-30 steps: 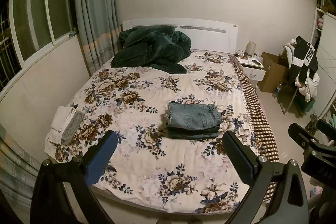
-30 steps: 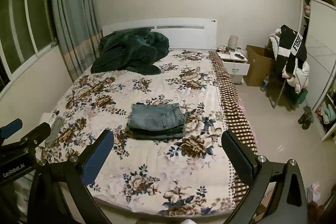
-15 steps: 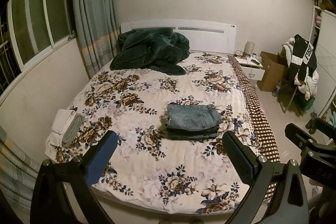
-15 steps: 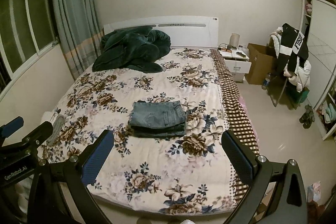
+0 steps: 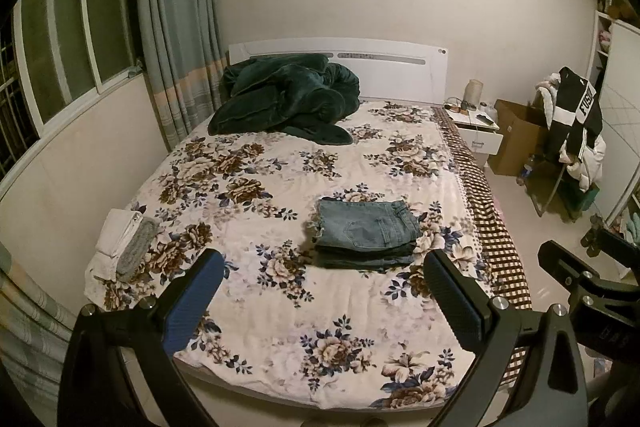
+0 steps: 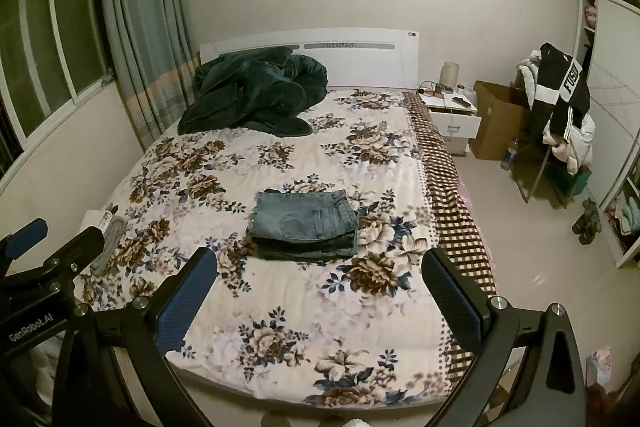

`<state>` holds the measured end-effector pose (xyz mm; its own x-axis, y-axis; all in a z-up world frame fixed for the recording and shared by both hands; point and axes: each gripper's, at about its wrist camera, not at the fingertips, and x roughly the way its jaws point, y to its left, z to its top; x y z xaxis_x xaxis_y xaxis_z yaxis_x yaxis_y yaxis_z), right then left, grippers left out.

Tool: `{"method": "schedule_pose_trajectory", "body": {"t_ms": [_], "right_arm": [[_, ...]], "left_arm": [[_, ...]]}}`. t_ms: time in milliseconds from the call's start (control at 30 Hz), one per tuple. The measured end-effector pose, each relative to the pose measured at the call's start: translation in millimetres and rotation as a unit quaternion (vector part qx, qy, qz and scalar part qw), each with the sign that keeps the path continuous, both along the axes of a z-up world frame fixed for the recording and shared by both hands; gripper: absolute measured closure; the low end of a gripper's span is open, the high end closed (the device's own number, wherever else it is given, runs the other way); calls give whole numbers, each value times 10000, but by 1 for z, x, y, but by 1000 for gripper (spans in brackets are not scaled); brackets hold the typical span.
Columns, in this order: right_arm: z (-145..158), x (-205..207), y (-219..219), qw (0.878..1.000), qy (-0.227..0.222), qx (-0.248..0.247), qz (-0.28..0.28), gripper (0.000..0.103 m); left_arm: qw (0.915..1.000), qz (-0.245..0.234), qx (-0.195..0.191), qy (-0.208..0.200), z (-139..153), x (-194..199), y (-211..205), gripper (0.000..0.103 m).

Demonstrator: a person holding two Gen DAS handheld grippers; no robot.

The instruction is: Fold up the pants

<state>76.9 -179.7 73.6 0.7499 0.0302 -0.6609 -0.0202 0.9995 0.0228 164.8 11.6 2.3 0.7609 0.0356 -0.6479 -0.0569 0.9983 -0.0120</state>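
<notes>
beyond both grippers (image 5: 320,299), folded jeans (image 5: 366,233)

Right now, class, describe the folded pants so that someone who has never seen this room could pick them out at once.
Start at the bed with the flowered cover. A rumpled dark green blanket lies by the headboard and a small white and grey bundle at the window-side edge. The folded pants lie mid-bed nearer the foot: the only neat rectangular stack of blue denim.

Blue denim pants (image 5: 365,234) folded into compact stack, mid-bed.
</notes>
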Motion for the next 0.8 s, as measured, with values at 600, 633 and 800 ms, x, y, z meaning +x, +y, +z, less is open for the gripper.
{"method": "schedule_pose_trajectory", "body": {"t_ms": [600, 633, 800], "right_arm": [[0, 1, 0, 10000, 5, 1, 13, 0], [0, 1, 0, 10000, 2, -11, 14, 0], [0, 2, 0, 10000, 7, 10, 16, 0]], "left_arm": [[10000, -12, 51, -38, 8, 9, 4, 1], [10000, -13, 57, -36, 8, 8, 4, 1], [10000, -5, 75, -46, 10, 12, 5, 1]]}}
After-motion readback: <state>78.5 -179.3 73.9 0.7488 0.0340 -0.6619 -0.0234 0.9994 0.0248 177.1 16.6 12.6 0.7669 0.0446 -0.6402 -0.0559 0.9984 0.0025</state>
